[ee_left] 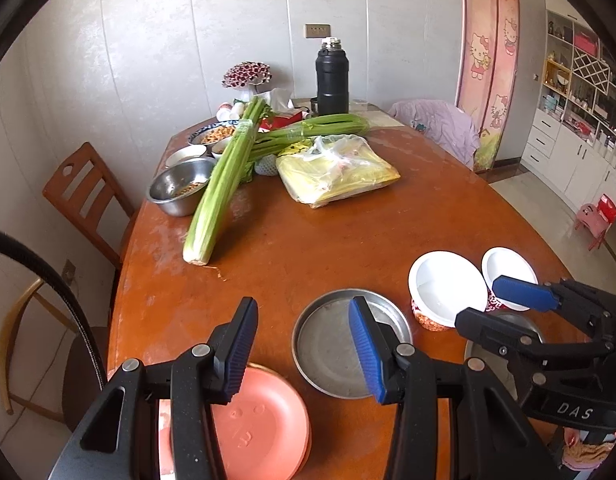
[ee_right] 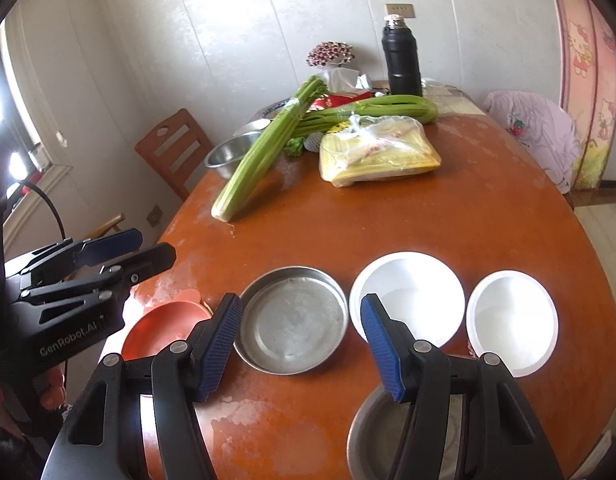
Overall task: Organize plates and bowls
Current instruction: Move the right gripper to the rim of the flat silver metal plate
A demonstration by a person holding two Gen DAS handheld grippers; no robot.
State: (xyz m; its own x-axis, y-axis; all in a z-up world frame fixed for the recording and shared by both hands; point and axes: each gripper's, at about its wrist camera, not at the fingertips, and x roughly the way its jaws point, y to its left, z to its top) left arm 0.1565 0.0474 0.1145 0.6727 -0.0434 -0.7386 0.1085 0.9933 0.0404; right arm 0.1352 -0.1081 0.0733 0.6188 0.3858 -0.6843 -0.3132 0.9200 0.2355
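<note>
Plates and bowls sit along the near edge of the round wooden table [ee_right: 388, 216]: a stack of pink plates [ee_left: 259, 432] at the near left, a shallow steel plate [ee_right: 293, 318] to its right, then a large white bowl [ee_right: 412, 292] and a smaller white bowl [ee_right: 512, 316] farther right, the two white bowls just beside each other. A second steel bowl [ee_right: 372, 432] lies nearest, partly hidden under the right claw [ee_right: 301, 344]. Right claw: fingers spread wide, holding nothing, hovering above the near rims of the steel plate and the large white bowl. Left claw [ee_left: 303, 352]: fingers likewise spread, empty, over the pink plates and the left half of the steel plate. Far side of the table: two celery bunches [ee_left: 223, 184] crossed, one resting on the rim of a steel mixing bowl [ee_left: 175, 188]; a yellow packet in clear plastic [ee_left: 336, 172] to the right of them; a black thermos [ee_left: 332, 80] upright at the far edge. A wooden chair [ee_left: 83, 192] stands at the left.
</note>
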